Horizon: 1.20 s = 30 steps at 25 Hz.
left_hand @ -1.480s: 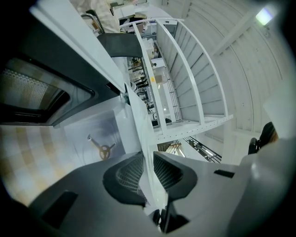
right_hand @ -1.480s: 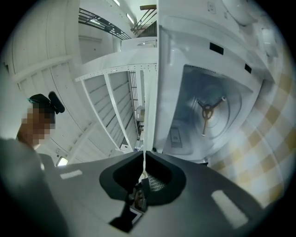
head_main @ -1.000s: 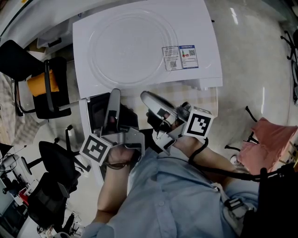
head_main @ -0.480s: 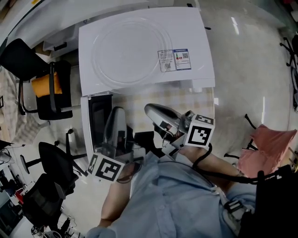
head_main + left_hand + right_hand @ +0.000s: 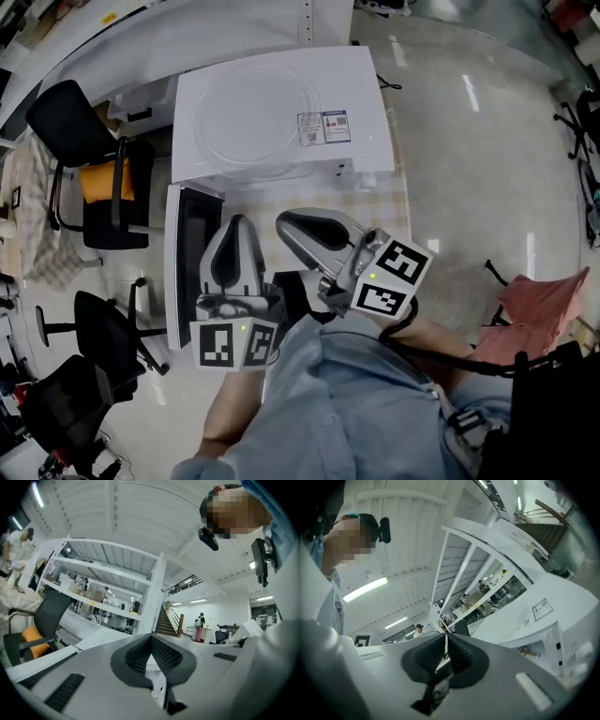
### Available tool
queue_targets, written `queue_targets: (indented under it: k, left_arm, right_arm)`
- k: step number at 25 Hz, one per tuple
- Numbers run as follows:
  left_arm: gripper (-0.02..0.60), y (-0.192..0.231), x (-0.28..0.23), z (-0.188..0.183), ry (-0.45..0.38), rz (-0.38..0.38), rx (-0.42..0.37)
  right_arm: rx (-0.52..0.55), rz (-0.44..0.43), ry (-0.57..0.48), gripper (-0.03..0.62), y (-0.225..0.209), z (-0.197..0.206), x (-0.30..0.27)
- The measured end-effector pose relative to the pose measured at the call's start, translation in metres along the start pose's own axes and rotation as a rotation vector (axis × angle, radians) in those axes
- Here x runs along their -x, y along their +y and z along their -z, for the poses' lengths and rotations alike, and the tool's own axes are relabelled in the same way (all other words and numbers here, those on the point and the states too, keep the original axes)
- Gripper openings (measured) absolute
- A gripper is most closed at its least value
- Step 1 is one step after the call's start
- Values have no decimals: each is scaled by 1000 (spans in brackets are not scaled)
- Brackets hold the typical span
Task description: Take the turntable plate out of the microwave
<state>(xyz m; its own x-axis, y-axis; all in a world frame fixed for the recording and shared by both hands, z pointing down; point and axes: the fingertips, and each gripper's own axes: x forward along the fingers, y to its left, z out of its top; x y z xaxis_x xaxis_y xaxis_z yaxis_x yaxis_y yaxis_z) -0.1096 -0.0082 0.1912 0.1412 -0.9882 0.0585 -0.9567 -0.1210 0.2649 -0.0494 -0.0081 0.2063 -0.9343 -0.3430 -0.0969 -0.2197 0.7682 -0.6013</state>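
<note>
Now left gripper (image 5: 235, 225) beside right gripper (image 5: 286, 225).

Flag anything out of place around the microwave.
The clear turntable plate lies flat on top of the microwave, not inside it, and the microwave door stands open at the left. Nothing looks spilled or broken.

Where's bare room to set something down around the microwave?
Bare: the checked tabletop strip between the microwave front and the right claw; also the microwave top right of the glass plate, past the stickers. Crowded: the left side, where the open door, the left claw and chairs sit.
</note>
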Motion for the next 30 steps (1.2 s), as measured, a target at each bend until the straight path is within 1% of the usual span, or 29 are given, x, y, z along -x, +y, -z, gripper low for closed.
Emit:
queue_targets:
  k: [3,4,6,8,11,14,18,25,30]
  left_arm:
    - [8,-19,7,-22,-52,-14,-100]
    - [8,-24,9,-30,-70,-20,-129]
    - [8,-32,14,-43,-101,-38,-180]
    - [8,-40,21,-50,-120,-57,-209]
    - [8,-50,29,-52,-137,-66,-212]
    - [8,-60,35,-49,-146,-72,-219]
    - [8,-71,38,-44,-136,-90,-229]
    - [8,-84,31,-49,-148,-76,-257]
    - [8,-88,26,-40,-126,-63,-257]
  right_arm:
    - [134,33,-9,15,11,-14,8]
    - [177,49,-14,4,13,-19,10]
    - [260,70,-26,2,18,-29,13]
    - [340,82,-34,2,26,-37,16]
    - [423,108,-52,2,35,-45,22]
    - [423,131,-76,2,38,-46,33]
    - [440,147,-58,0,37,-44,46]
    - [466,155,-85,0,37,-55,54]
    - [465,163,-89,0,32,-54,57]
